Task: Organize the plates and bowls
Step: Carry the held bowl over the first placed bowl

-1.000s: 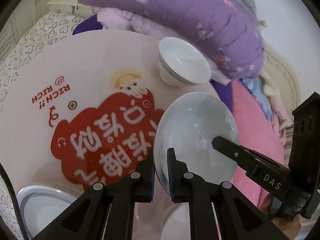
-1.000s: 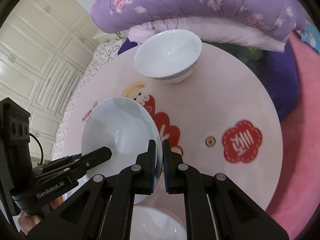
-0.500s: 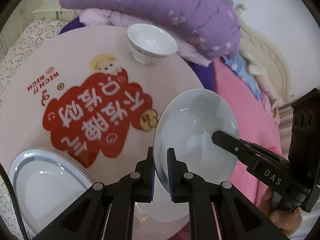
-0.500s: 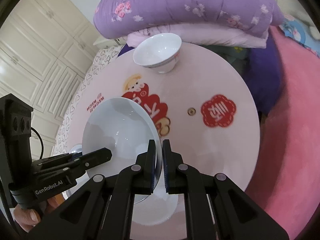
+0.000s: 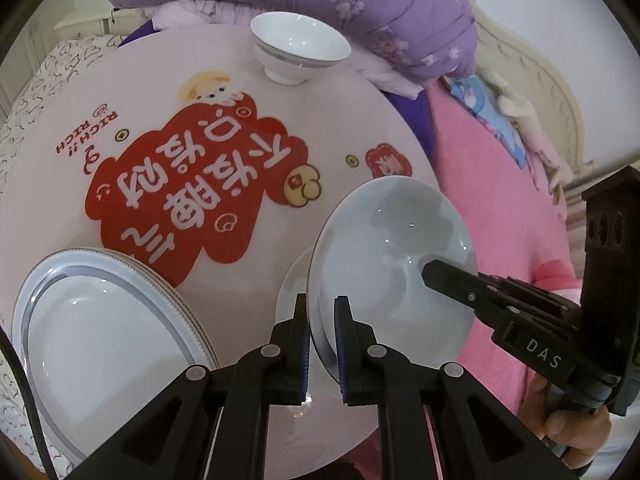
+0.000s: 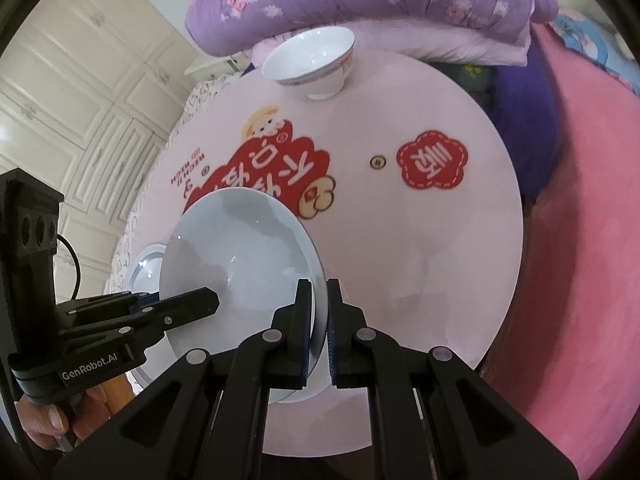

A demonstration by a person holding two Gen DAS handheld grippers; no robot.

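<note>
Left wrist view. The left claw (image 5: 321,334) is clamped shut on the near rim of a pale blue plate (image 5: 384,256), which is held tilted above the round pink table (image 5: 60,152). The right claw (image 5: 430,270) reaches in from the right, its fingertips on the plate's far rim; a hand (image 5: 572,428) grips its handle at lower right. Directly under the held plate, a second white dish (image 5: 294,292) lies on the table, mostly hidden. To the left of the claw sits a stack of grey-rimmed plates (image 5: 100,328), empty on top. Well ahead of the claw, near the far table edge, stands an empty white bowl (image 5: 298,50) with a grey band. A purple floral quilt (image 5: 360,4) lies behind it, and pink bedding (image 5: 500,200) spreads to the right.

Right wrist view. The right claw (image 6: 318,316) is closed on the opposite rim of the same plate (image 6: 240,256), and the left claw (image 6: 212,302) enters from the left. The plate screens most of the stack; only a sliver of it (image 6: 146,268) shows beyond. The bowl (image 6: 310,60) stands far ahead, empty. This view alone shows white panelled cabinet doors (image 6: 80,100) to the left and the bare right half of the table (image 6: 440,260) beside the claw.
</note>
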